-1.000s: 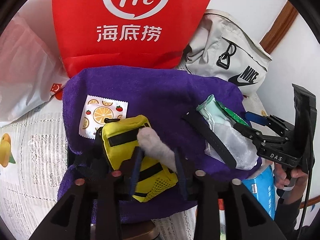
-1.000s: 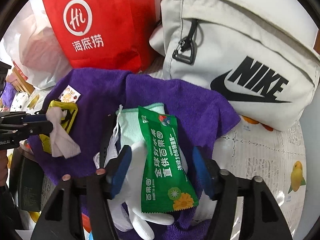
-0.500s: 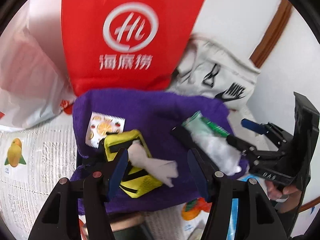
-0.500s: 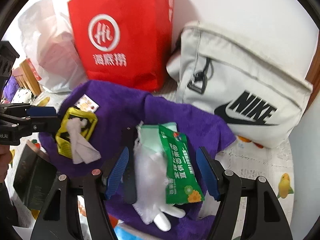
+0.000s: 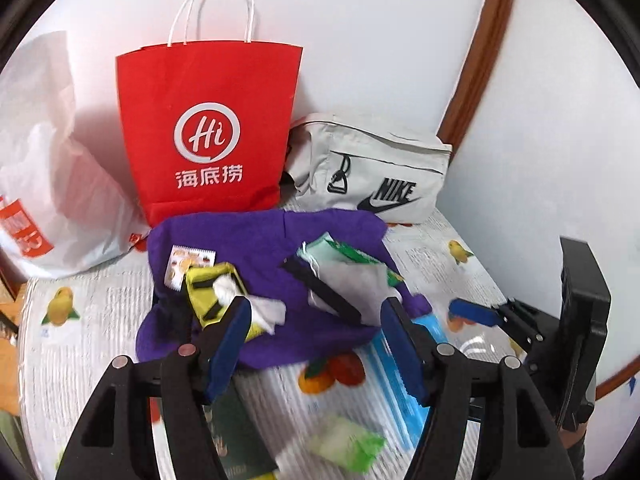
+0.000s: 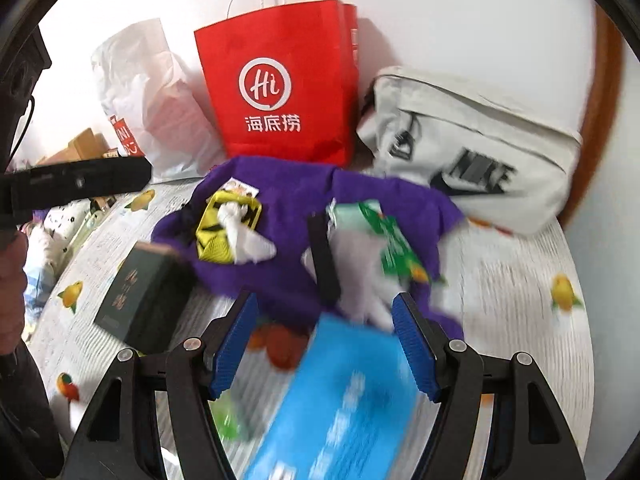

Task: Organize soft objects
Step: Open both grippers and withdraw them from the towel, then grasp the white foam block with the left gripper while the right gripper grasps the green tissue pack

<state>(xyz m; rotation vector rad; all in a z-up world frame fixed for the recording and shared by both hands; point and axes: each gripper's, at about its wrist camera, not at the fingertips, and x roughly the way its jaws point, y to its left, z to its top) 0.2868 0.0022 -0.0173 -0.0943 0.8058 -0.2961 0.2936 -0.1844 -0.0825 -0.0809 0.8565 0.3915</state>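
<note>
A fruit-printed tablecloth [image 5: 80,344] is seen beneath the left gripper [image 5: 316,340], whose jaws are held apart and empty. Ahead of it, a purple towel [image 5: 260,240] (bearing a yellow pouch [image 5: 208,292] and white glove [image 5: 352,284]) is spread. The right gripper [image 6: 324,344] is likewise spread, over a blue pack [image 6: 340,400]. A red bag [image 5: 208,128] and grey Nike bag [image 5: 372,172] are set against the white wall [image 5: 380,40].

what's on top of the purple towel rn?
On the purple towel: yellow pouch with white cloth, fruit-print packet, glove, green packet, black strap. Anything underneath is hidden.
</note>
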